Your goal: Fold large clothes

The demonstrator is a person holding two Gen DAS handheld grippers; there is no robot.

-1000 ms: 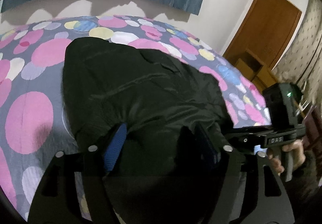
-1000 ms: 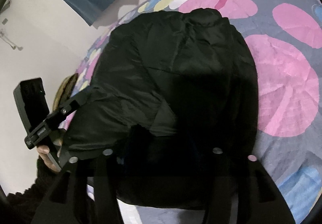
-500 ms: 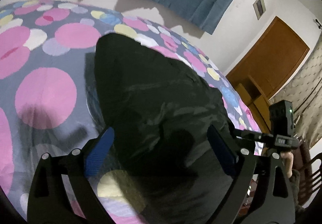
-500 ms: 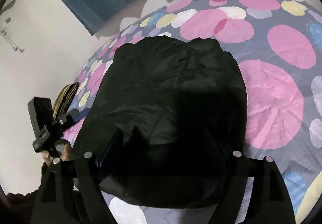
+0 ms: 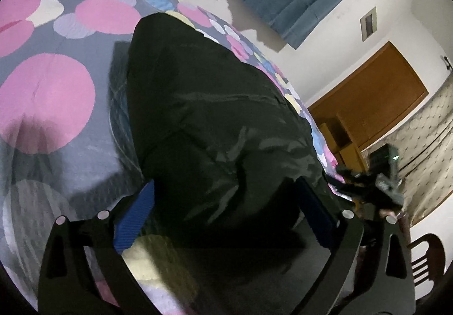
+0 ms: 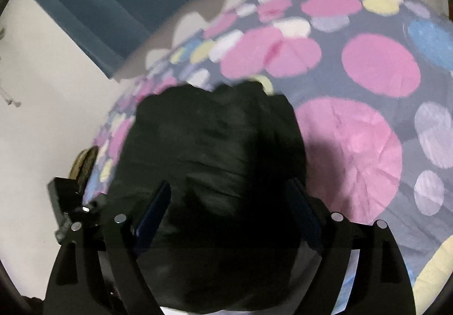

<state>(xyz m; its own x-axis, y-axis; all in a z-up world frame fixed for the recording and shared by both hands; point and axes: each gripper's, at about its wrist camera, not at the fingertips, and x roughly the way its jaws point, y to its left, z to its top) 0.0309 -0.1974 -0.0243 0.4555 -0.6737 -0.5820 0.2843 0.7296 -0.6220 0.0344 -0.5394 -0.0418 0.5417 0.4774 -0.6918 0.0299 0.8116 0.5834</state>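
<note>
We note the black jacket [image 5: 220, 128] lies on the bed [image 5: 48, 94] as a compact, folded bundle, its near edge toward us and the spotted bedcover [image 6: 376, 65] showing all around it. We judge the main fold done; what may remain is a last tidy or squaring of the edges, though the dark cloth hides its layers.

Left tool [image 5: 226, 210]: jaws have just been opening and now stand spread wide, the jacket's near edge between them but the blue pads [image 5: 133, 224] not pressing on it. Right tool [image 6: 229, 215]: likewise just been opening, spread over the jacket, nothing pinched.
</note>
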